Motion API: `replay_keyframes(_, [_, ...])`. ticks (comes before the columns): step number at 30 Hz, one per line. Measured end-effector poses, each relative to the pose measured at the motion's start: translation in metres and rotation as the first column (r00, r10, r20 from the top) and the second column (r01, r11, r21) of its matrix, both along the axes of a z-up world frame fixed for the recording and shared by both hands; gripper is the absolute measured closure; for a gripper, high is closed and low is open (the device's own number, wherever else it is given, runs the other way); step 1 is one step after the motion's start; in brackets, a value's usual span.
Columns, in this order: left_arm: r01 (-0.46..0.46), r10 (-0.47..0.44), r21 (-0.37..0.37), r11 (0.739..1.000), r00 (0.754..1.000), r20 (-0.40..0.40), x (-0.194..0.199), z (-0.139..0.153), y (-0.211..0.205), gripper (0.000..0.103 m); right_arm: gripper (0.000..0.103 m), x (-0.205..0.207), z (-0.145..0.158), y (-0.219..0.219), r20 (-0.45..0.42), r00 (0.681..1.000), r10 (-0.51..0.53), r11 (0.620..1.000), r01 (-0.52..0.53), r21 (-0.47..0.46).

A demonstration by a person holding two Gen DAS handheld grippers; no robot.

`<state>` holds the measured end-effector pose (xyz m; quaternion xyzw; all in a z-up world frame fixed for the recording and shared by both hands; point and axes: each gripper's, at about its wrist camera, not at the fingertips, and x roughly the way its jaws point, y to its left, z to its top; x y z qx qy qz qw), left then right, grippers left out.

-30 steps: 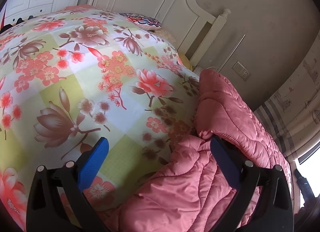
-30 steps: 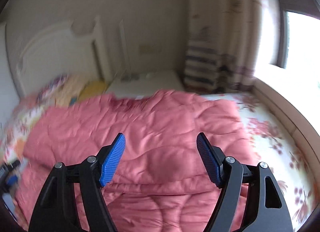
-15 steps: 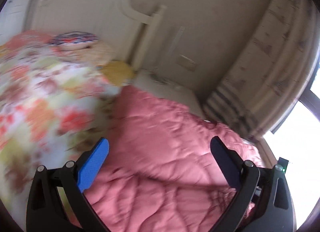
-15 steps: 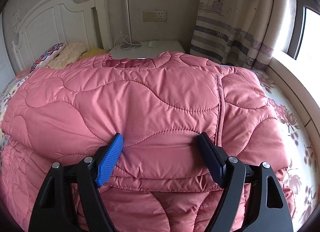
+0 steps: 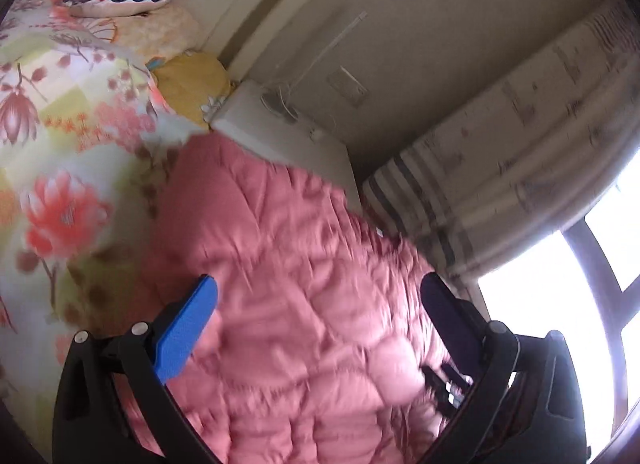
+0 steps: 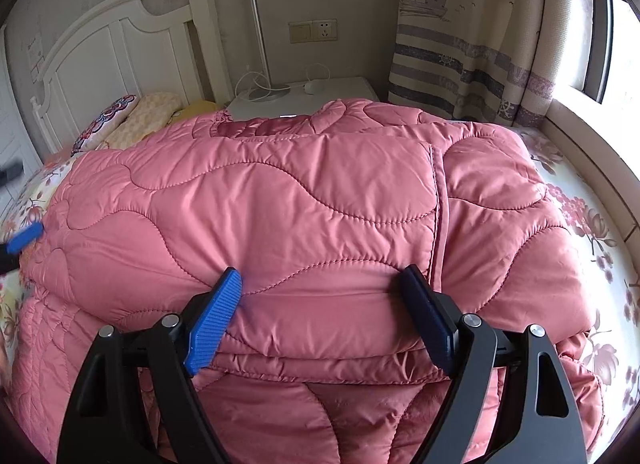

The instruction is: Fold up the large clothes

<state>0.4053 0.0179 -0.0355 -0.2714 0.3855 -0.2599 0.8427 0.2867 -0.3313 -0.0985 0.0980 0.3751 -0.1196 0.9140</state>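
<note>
A pink quilted coat [image 6: 304, 208] lies folded over itself on the floral bed sheet [image 6: 592, 232]. My right gripper [image 6: 320, 284] is open, its blue pads pressed against the front edge of the coat's folded upper layer, holding nothing. My left gripper [image 5: 320, 292] is open above the coat [image 5: 304, 304] at its left side; that view is blurred. One blue fingertip of the left gripper [image 6: 24, 238] shows at the coat's left edge in the right wrist view.
A white headboard [image 6: 120, 48] and pillows [image 6: 108, 124] stand at the back left. A white nightstand [image 6: 304, 100] with a lamp pole [image 6: 258, 36] is behind the coat. A striped curtain [image 6: 472, 44] and a window ledge [image 6: 600, 152] are at the right.
My left gripper has swung right from the floral sheet to over the coat. My right gripper has moved in and down against the coat's folded edge and stays there.
</note>
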Motion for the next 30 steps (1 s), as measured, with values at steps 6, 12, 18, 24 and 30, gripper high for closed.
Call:
replay_keyframes(6, [0.067, -0.063, 0.042, 0.997, 0.994, -0.091, 0.032, -0.035, -0.017, 0.003, 0.024, 0.0, 0.0, -0.003, 0.006, 1.0, 0.004, 1.0, -0.004, 0.014])
replay_keyframes(12, [0.021, -0.026, -0.074, 0.997, 0.997, -0.075, 0.041, -0.003, -0.005, 0.003, 0.023, -0.001, 0.0, -0.005, 0.008, 1.0, 0.003, 1.0, -0.003, 0.028])
replay_keyframes(18, [0.044, -0.038, 0.038, 0.998, 0.987, -0.155, 0.078, -0.036, -0.015, 0.003, 0.023, -0.001, 0.0, -0.005, 0.011, 1.0, 0.003, 0.999, -0.004, 0.032])
replay_keyframes(24, [0.027, -0.024, 0.032, 0.999, 0.995, -0.095, 0.087, -0.006, -0.015, 0.003, 0.022, -0.002, 0.0, -0.004, 0.014, 1.0, 0.007, 0.999, -0.008, 0.039])
replay_keyframes(30, [0.026, -0.004, 0.145, 0.989, 0.988, -0.152, 0.129, -0.022, -0.024, 0.003, 0.021, -0.003, 0.0, -0.006, 0.019, 1.0, 0.011, 0.999, -0.012, 0.052])
